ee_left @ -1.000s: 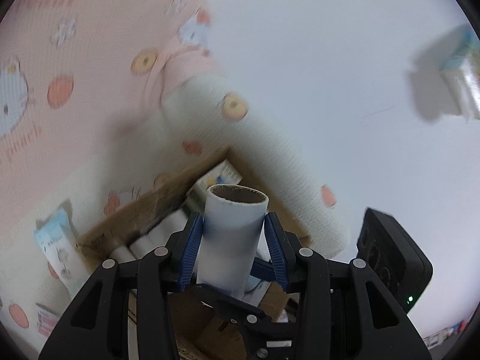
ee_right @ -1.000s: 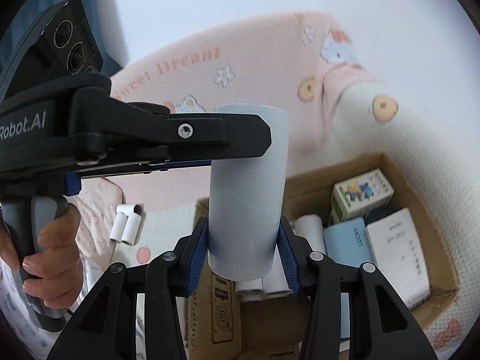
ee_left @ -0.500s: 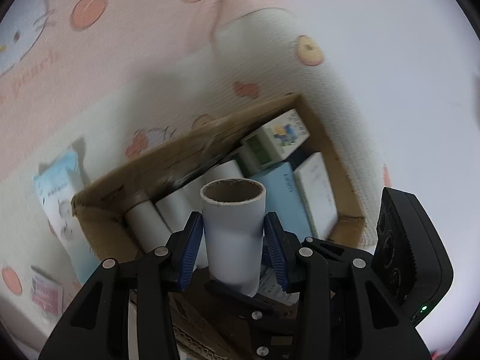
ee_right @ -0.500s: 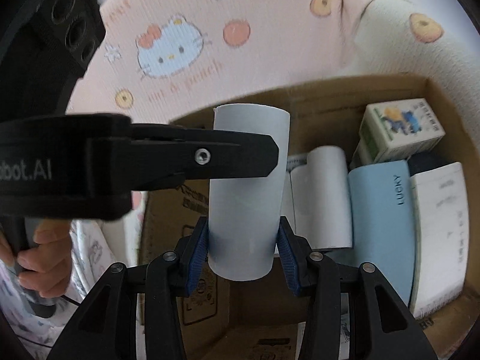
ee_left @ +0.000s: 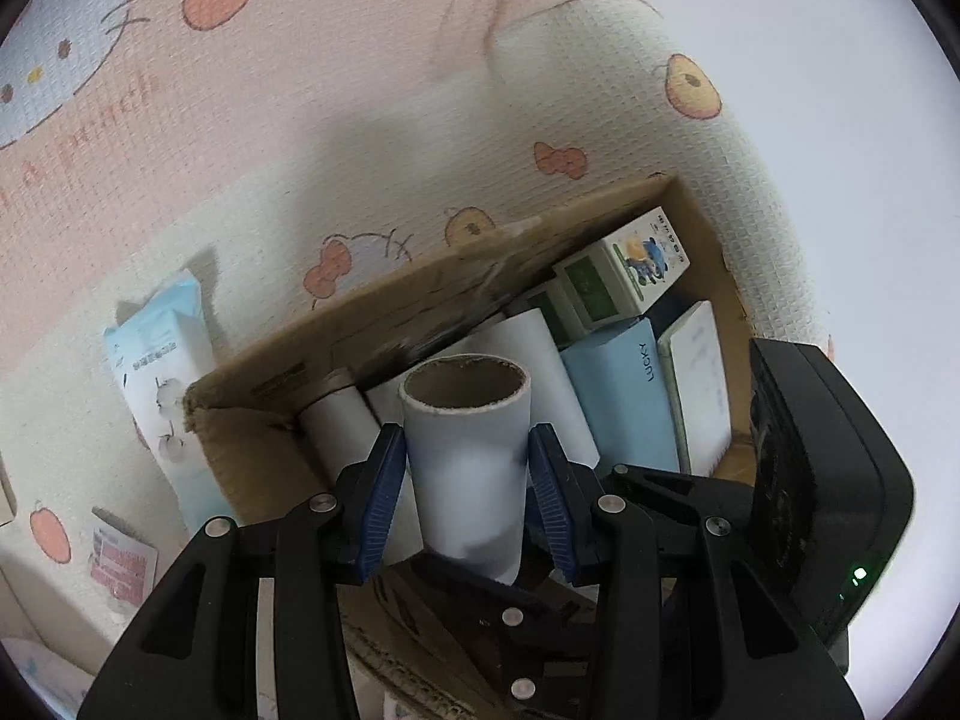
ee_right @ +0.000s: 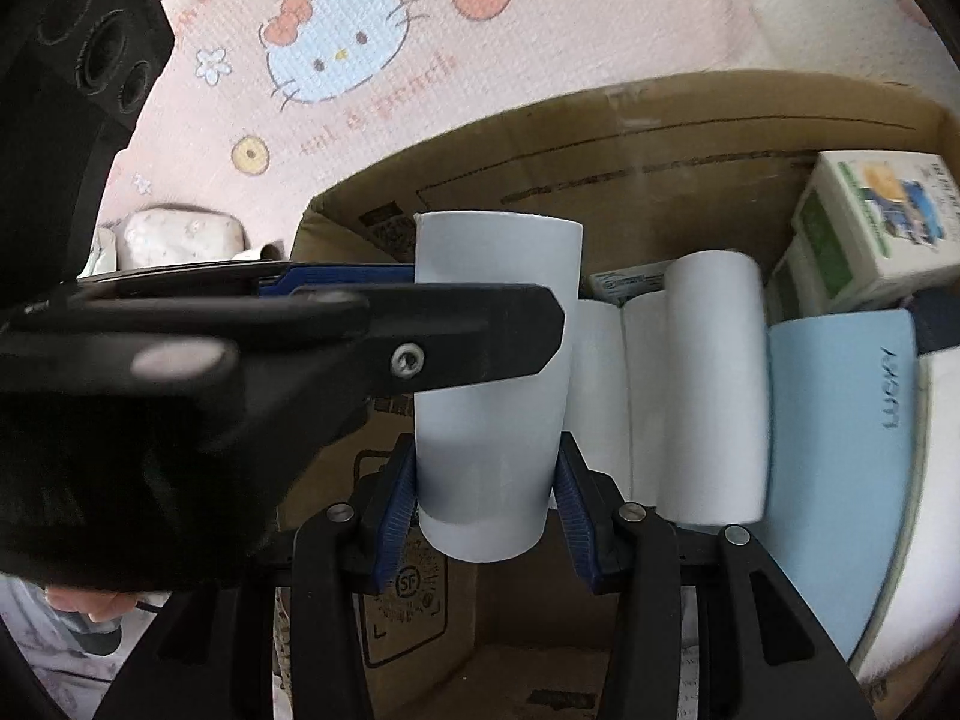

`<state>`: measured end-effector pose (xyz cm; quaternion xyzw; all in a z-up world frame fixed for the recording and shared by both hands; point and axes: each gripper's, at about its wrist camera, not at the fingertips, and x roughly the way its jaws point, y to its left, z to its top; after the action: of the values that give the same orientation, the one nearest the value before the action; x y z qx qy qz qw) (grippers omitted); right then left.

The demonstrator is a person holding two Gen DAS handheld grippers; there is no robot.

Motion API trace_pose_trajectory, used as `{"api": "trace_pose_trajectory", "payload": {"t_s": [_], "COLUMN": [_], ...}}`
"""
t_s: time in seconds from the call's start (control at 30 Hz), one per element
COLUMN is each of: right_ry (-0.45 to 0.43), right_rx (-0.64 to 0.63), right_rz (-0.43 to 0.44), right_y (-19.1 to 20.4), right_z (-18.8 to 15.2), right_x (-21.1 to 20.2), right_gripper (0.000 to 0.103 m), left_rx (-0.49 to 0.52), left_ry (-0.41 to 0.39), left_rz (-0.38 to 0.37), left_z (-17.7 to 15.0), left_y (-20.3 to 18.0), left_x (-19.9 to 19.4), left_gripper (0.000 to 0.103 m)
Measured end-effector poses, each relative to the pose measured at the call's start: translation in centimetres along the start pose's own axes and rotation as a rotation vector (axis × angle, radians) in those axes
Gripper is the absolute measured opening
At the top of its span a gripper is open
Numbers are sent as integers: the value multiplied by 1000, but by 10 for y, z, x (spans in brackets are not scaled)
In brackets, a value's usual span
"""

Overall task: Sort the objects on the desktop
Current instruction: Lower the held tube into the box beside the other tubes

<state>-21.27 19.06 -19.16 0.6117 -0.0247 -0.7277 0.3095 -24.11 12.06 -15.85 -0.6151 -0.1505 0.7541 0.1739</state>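
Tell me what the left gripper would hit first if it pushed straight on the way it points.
Holding the white cardboard tube, the left gripper points down into the brown cardboard box. The tube's open end would probably meet the white paper rolls lying in the box first, though depth is hard to judge.

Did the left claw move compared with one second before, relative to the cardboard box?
Yes. The left claw, shut on a paper tube, has come down toward the cardboard box; the box interior now fills the view behind the tube.
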Motion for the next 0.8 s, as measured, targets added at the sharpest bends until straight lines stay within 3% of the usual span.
{"api": "trace_pose_trajectory", "payload": {"t_s": [0.17, 0.27, 0.43, 0.7, 0.8], "right_ry": [27, 48, 79, 32, 14], "right_rx": [-3, 20, 22, 82, 121], "right_rz": [-16, -8, -18, -14, 28], "right_y": [-1, -7, -6, -9, -13], "right_z": [3, 4, 4, 4, 0], "right_x": [8, 15, 23, 13, 1], "right_gripper": [41, 41, 41, 44, 46], "left_rx": [23, 12, 16, 67, 85], "left_ry": [-3, -5, 5, -9, -18], "left_rz": [54, 33, 27, 9, -1], "left_z": [3, 5, 6, 5, 6], "left_y": [6, 12, 19, 12, 6], "left_x": [-2, -5, -4, -11, -16], "left_gripper": [45, 42, 22, 22, 22]}}
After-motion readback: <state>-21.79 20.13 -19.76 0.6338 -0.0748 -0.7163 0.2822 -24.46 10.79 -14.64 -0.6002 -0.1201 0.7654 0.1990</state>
